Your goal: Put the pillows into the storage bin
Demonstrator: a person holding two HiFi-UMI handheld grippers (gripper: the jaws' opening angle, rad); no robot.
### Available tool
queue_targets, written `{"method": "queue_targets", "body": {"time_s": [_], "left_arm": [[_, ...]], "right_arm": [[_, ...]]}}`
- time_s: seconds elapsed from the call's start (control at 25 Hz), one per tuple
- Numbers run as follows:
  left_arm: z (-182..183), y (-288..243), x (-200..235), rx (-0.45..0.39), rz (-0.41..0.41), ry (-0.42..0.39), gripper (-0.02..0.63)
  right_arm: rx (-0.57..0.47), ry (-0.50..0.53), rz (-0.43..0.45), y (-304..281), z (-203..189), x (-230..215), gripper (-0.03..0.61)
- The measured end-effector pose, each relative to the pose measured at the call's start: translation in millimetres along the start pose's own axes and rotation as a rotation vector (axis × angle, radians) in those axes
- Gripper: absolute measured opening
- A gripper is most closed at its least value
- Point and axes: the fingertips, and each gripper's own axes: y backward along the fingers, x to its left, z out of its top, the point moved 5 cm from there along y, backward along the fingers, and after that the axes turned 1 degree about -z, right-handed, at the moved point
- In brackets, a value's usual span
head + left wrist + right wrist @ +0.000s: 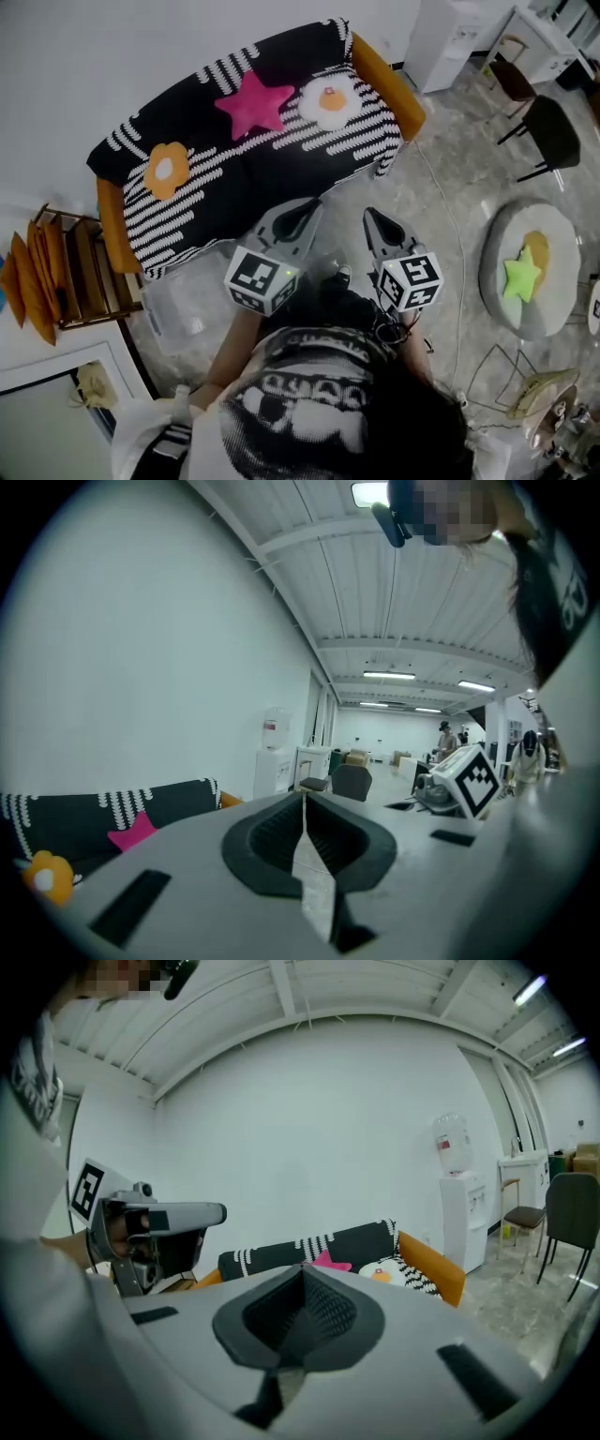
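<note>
A sofa with a black-and-white striped cover and orange arms fills the upper centre of the head view. A round grey cushion lies on the floor at the right edge, well apart from the sofa. A wooden rack stands at the left edge, beside the sofa's left arm.

The clear storage bin sits on the floor at lower left, just in front of the sofa's left end, and looks empty.

Three pillows lie on the sofa. The pink star pillow is at the top centre of the seat. The fried-egg pillow is just to its right. The orange flower pillow is toward the left end. A green star pillow rests on the round cushion.

The left gripper and right gripper are held side by side at the frame's centre, pointing at the sofa's front edge. Neither touches a pillow. In the left gripper view the left gripper's dark pads meet along a thin seam with nothing between them. In the right gripper view the right gripper's jaws are likewise pressed together and empty.
</note>
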Motion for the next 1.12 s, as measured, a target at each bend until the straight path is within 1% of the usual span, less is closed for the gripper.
{"method": "queue_targets", "body": {"time_s": [0.12,0.28,0.44,0.56,0.68,0.84,1.0,1.12], "left_arm": [[2.1,-16.0,0.3,0.012,0.018,0.005,0.012],[6.4,-31.4,4.7,0.024,0.032,-0.009,0.012],[4.7,-43.5,23.5,0.045,0.046,-0.003,0.012],[0.3,-59.4,44.2,0.061,0.044,0.012,0.012],[-2.3,-86.0,71.4,0.071,0.038,0.013,0.012],[1.3,-136.8,117.2,0.081,0.012,0.005,0.012],[11.3,-183.6,176.1,0.076,-0.016,0.027,0.012],[8.6,-209.2,225.7,0.097,-0.017,0.032,0.012]], "right_arm": [[0.007,-0.006,0.039,-9.1,0.9,-11.0,0.002],[0.007,-0.02,0.073,-22.8,4.8,-21.0,0.002],[0.016,-0.033,0.087,-43.6,7.6,-28.0,0.002],[0.028,-0.043,0.081,-63.1,9.5,-38.1,0.002],[0.034,-0.043,0.067,-89.5,15.6,-55.8,0.002],[0.058,-0.032,0.026,-138.6,30.8,-91.0,0.002],[0.078,-0.026,0.003,-204.7,53.8,-120.8,0.002],[0.113,-0.032,-0.004,-256.8,67.8,-135.6,0.002]]}}
